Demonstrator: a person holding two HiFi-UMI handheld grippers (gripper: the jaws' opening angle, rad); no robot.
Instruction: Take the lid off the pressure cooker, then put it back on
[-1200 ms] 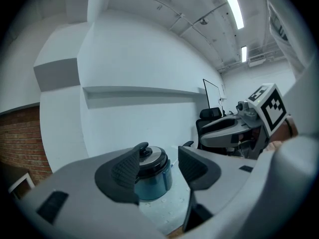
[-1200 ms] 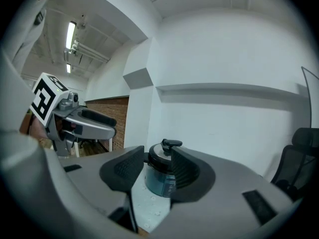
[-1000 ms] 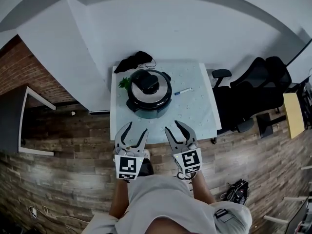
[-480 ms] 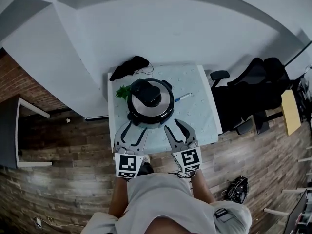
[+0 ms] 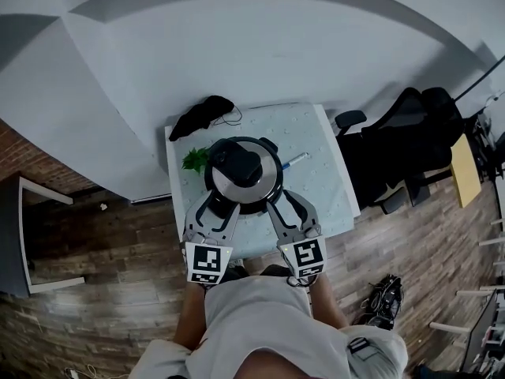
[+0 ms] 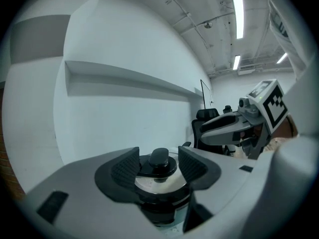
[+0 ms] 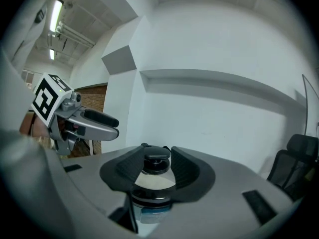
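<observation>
Approach step: lid [image 5: 254, 188] sits closed on the pressure cooker [image 5: 242, 177], mid-desk [image 5: 319, 200]. Left gripper [image 5: 217, 209] and right gripper [image 5: 288, 208] hover at its near edge, jaws of both spread wide, empty. Next move likely calls for reaching the black handle [image 5: 235, 158] and clamping it.

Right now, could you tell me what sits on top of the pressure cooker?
Its silver lid, with a black handle on top, sits on the pressure cooker. The lid covers the inside, so any contents are hidden.
</observation>
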